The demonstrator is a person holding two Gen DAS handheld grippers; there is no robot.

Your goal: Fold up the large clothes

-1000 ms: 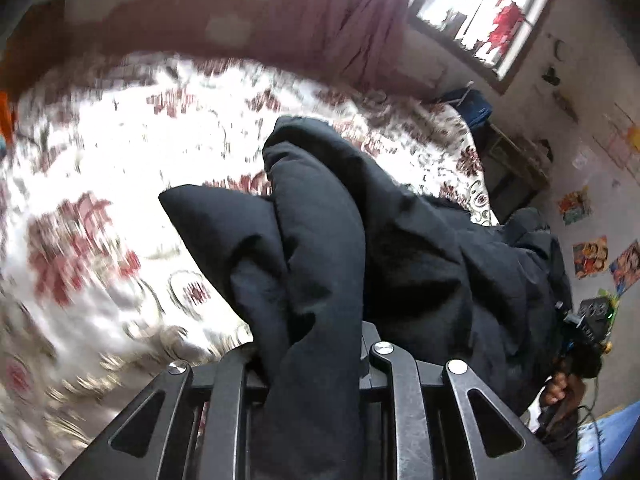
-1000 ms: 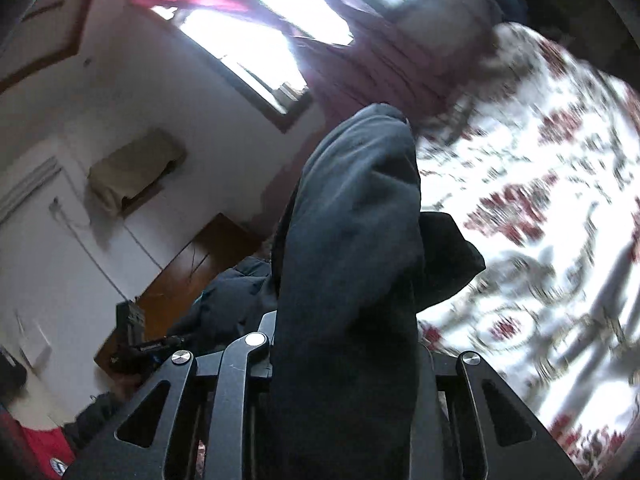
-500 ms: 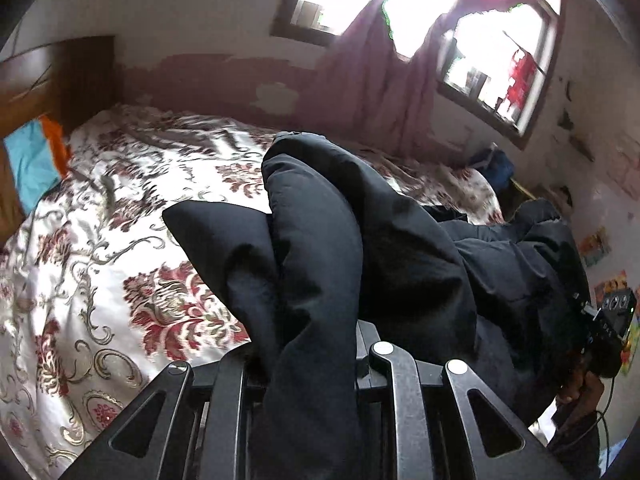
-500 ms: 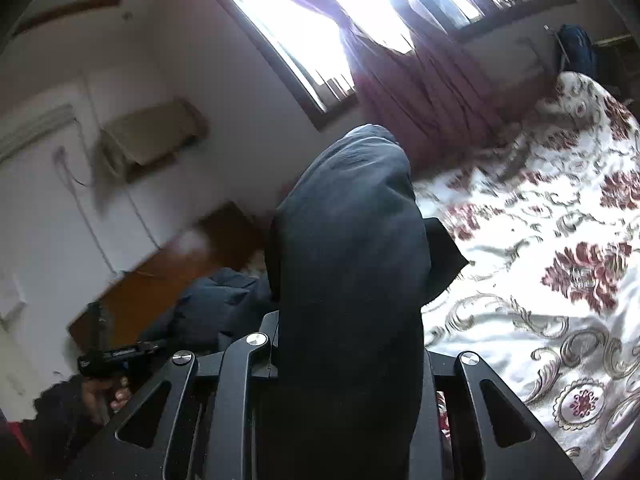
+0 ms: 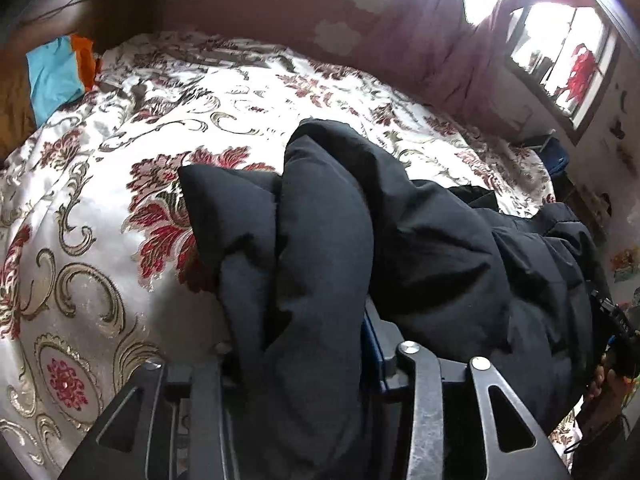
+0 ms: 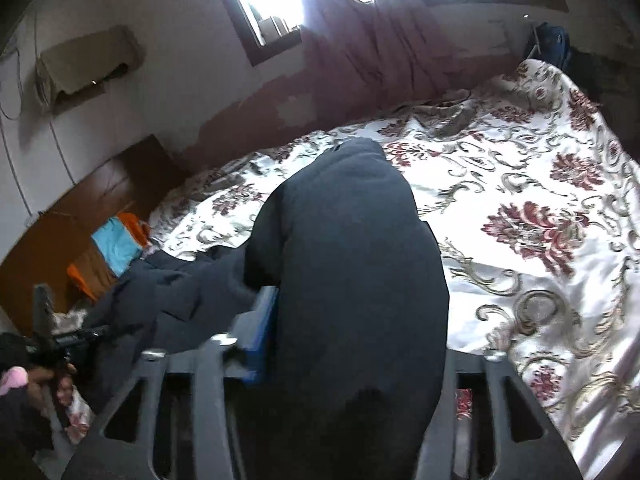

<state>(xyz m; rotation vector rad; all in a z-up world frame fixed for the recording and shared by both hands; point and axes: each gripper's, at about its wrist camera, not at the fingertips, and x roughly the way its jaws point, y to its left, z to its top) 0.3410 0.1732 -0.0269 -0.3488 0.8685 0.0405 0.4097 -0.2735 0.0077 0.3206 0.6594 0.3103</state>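
Across both frames' centres, each claw, left claw [image 5: 316,360] and right claw [image 6: 352,344], clamps the black jacket [image 5: 420,248]; bulky padding may slip free onto the bed [image 5: 100,200].

Open floral bedspread [image 5: 120,152] ahead and left of the left gripper [image 5: 304,344]; also ahead and right of the right gripper [image 6: 348,344]. Between them, bunched black jacket [image 5: 460,264] blocking the way. Beyond the bed, curtain [image 6: 360,48] and wall.
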